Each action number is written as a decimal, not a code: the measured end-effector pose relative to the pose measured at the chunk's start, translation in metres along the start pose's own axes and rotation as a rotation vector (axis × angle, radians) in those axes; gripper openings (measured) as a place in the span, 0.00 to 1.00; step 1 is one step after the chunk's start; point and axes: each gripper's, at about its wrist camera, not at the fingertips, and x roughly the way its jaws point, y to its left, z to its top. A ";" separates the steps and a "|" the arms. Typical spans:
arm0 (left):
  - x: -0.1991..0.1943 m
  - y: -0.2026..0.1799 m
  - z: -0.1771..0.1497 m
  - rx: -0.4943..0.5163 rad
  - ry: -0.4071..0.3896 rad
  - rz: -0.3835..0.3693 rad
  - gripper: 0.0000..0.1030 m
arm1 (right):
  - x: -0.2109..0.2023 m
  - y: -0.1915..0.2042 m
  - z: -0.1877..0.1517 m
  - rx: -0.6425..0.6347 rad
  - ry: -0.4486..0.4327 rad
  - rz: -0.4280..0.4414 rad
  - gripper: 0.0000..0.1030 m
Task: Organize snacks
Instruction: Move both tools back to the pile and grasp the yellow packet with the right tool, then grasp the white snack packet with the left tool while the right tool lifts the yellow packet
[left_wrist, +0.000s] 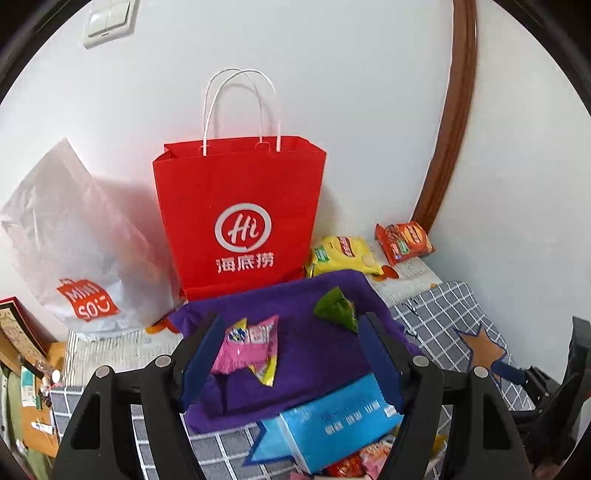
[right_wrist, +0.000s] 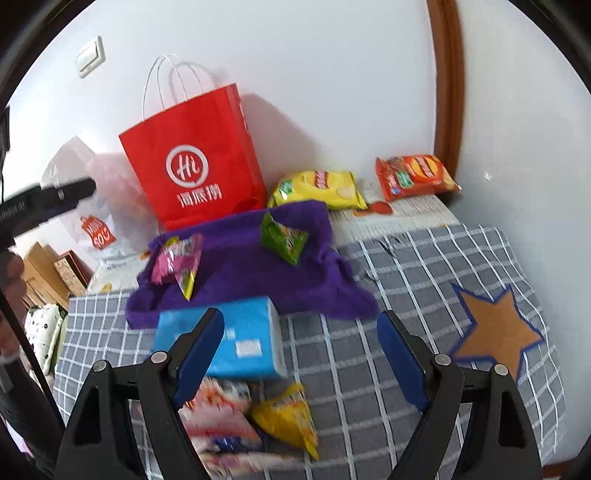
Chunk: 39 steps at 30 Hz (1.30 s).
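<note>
Where purple cloth ends, checked bedcover lies bare.

Bed under grey checked cover with star patch. Directly on it: purple cloth mid-left, blue tissue pack nearer, snack packets nearest; red paper bag, white plastic bag, yellow chip bag, orange chip bag far by wall.

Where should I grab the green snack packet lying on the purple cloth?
Grip the green snack packet across its puffed middle, coming down from above. It lies flat on the purple cloth, apart from the pink packet, so its sides look clear for the fingers.
</note>
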 end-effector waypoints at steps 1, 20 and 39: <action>-0.002 -0.001 -0.004 0.003 0.008 -0.005 0.71 | -0.001 -0.002 -0.006 0.000 0.009 0.003 0.79; -0.024 0.006 -0.080 -0.037 0.122 0.059 0.71 | 0.034 0.005 -0.090 -0.091 0.143 0.066 0.67; 0.008 0.017 -0.166 -0.100 0.266 0.008 0.71 | 0.058 -0.006 -0.096 -0.131 0.149 0.079 0.44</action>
